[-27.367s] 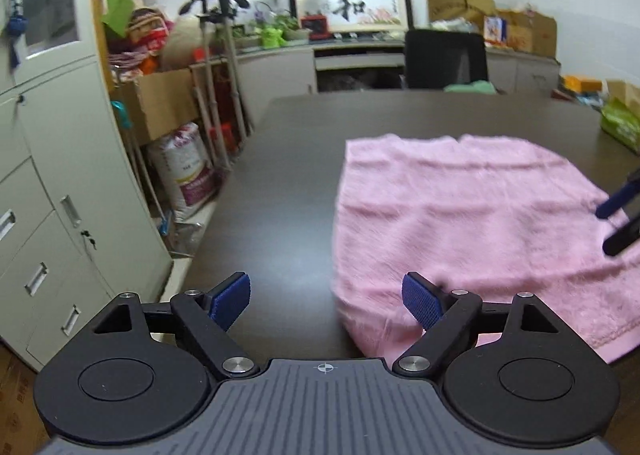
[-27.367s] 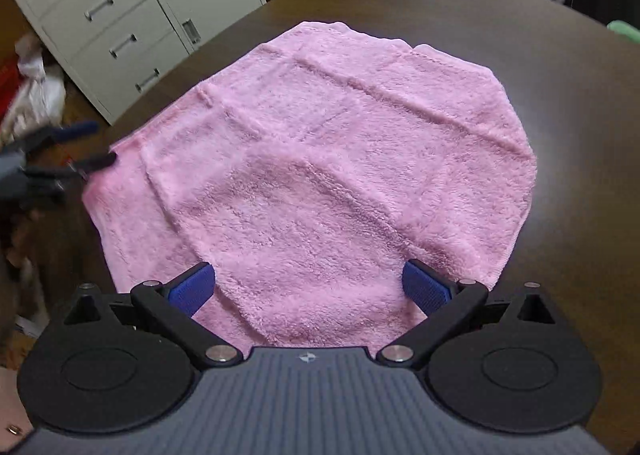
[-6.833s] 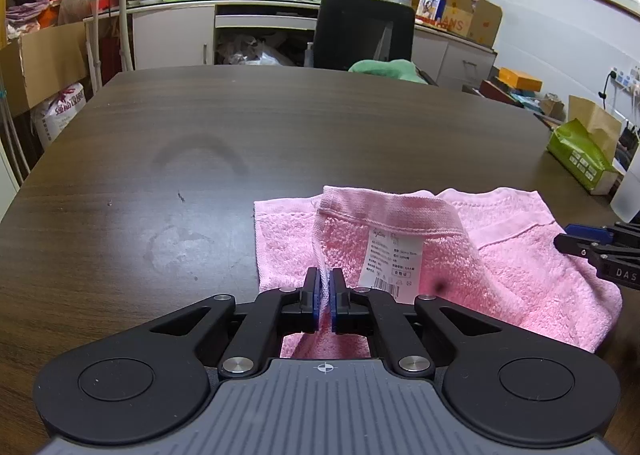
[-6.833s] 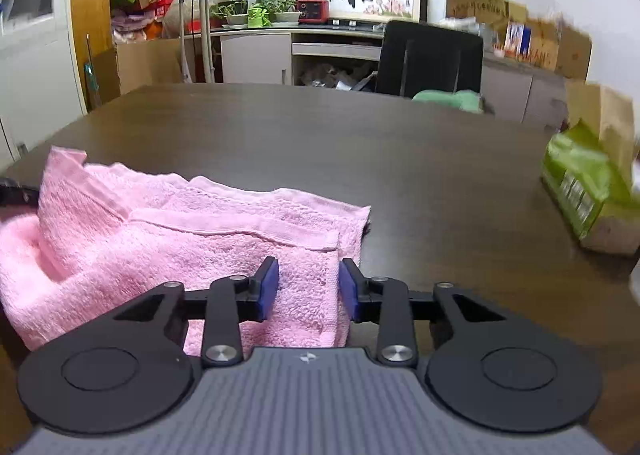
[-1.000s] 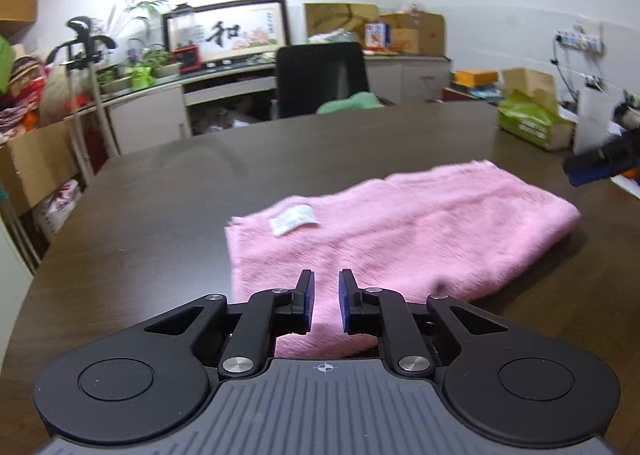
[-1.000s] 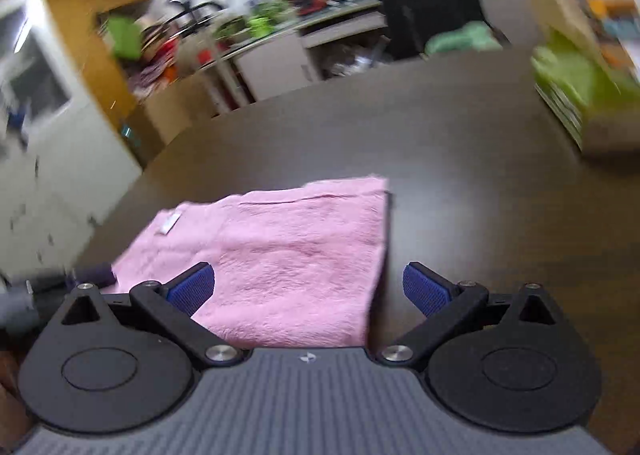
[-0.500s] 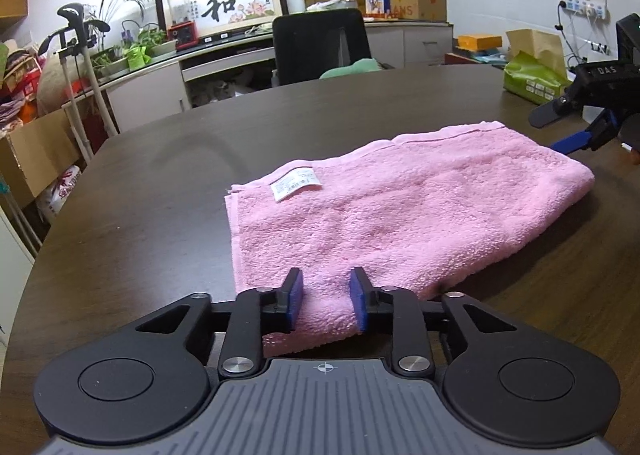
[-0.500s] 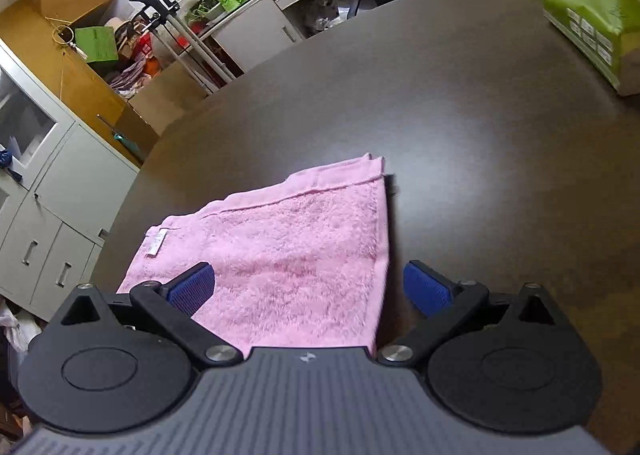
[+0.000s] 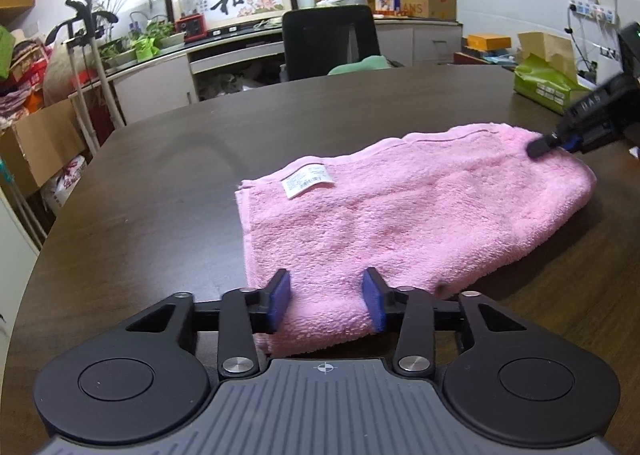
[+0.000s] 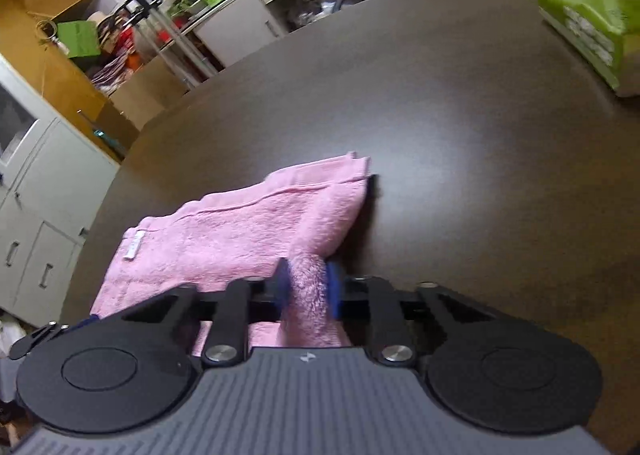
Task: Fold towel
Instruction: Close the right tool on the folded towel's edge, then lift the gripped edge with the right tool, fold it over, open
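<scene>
Now that your right gripper (image 10: 307, 287) has gone from wide open to closing on the pink towel's (image 9: 400, 215) right end, your left gripper (image 9: 326, 301) is opening, straddling the near-left corner unpinched; towel's folded on the table (image 9: 160, 195), ready for another fold.

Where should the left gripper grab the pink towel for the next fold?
Probably the near short edge of the towel, at the corner straddled by the left gripper, coming in low from the near side. The folded layers stack there, so one pinch takes them all. Its jaws are opening, pads off the cloth. The right gripper pinches the other end.
</scene>
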`<state>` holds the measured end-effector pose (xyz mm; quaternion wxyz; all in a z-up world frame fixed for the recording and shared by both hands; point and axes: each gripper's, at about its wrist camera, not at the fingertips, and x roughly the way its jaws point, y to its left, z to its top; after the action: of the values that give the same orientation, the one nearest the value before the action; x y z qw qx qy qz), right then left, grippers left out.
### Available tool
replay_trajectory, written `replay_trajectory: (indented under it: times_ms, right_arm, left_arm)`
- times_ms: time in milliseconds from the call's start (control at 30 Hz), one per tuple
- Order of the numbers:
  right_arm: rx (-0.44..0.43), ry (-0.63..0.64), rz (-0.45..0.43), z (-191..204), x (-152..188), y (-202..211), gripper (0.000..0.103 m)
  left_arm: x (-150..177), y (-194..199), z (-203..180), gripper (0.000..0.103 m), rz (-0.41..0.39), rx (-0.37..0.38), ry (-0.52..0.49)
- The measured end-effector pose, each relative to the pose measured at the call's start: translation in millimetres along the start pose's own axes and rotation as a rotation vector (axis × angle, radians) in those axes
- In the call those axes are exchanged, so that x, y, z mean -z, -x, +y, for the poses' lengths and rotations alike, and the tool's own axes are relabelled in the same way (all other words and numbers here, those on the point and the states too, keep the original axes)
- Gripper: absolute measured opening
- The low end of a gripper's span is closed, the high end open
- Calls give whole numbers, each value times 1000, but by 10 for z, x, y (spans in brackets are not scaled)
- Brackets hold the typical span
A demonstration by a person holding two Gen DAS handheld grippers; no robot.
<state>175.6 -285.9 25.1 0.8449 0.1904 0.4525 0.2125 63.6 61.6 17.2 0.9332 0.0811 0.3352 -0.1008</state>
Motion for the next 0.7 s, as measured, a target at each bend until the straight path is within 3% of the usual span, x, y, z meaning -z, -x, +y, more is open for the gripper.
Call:
replay_trajectory:
  times_ms: [100, 233, 433, 700]
  right_arm:
    - [0, -15, -24, -6, 38, 24, 12]
    - [-29, -8, -94, 113, 40, 168, 11]
    - [-158, 10, -140, 414, 15, 410, 11]
    - [-274, 74, -84, 1059, -106, 335, 11]
  left_arm:
    - [-24, 29, 88, 47, -10, -29, 35]
    - [-28, -25, 246, 47, 36, -39, 92]
    - [12, 11, 173, 47, 12, -54, 28]
    - [-6, 76, 318, 50, -2, -28, 63]
